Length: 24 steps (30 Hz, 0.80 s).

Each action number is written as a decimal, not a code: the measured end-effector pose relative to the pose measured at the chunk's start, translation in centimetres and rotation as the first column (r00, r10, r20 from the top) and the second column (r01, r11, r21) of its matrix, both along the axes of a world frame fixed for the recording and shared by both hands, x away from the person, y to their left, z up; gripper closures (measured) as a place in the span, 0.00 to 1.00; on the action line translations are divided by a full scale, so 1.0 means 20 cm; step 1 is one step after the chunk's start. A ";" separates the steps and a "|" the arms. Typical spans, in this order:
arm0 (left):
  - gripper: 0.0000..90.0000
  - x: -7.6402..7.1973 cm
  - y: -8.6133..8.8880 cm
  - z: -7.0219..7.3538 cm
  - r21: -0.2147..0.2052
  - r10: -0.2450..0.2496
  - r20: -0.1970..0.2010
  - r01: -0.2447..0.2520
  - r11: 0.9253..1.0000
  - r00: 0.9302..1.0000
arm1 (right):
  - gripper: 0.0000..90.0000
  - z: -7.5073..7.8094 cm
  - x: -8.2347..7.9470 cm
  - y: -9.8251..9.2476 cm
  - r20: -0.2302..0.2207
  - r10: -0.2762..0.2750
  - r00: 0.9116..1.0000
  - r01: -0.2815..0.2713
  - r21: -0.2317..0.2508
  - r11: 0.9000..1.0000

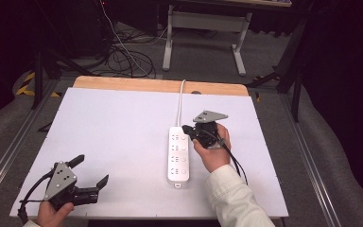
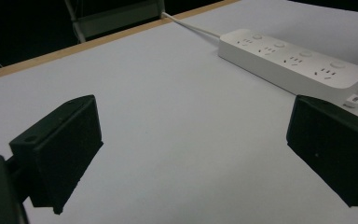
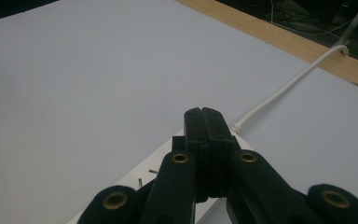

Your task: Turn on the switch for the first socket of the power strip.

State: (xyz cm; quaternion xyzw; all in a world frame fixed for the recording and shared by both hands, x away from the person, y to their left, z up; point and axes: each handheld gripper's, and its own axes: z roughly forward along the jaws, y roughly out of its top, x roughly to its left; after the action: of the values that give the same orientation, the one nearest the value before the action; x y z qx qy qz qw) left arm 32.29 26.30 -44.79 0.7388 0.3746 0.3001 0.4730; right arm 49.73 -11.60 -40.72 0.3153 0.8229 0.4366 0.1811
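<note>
right claw [image 1: 187,129] pressed together over power strip [image 1: 178,153]; left claw [image 1: 89,171] spread, well apart.

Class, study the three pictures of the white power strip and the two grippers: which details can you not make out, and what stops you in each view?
- Power strip, right gripper view: mostly hidden behind the shut right gripper.
- Whether that right gripper touches the strip, high view: too small.
- Cord: far end passes beyond the table edge.
- Strip, left gripper view: near end covered by one open jaw.

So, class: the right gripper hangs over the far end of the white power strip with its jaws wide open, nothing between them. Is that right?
Not quite. The right gripper does hang over the far end of the white power strip with nothing between its jaws, but they are shut, pressed together, as the right gripper view shows.
</note>
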 end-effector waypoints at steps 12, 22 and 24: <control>0.04 0.00 0.00 0.00 0.000 -0.001 -0.001 0.001 1.000 1.000 | 0.63 0.05 -0.03 -0.04 0.061 0.019 0.998 -0.023 0.063 0.998; 0.04 0.00 0.00 0.00 0.001 -0.002 -0.001 0.002 1.000 1.000 | 0.42 0.11 -0.12 -0.10 0.030 0.001 1.000 -0.004 0.100 0.995; 0.04 0.00 0.00 0.00 0.001 0.000 -0.001 0.000 1.000 1.000 | 0.40 0.13 -0.14 -0.12 0.037 0.007 0.999 -0.011 0.099 0.995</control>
State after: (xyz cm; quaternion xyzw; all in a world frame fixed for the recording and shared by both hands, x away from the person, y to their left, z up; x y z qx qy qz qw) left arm 32.25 26.28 -44.80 0.7391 0.3747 0.2999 0.4726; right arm 46.89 -13.98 -38.20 0.3123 0.7981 0.4835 0.1781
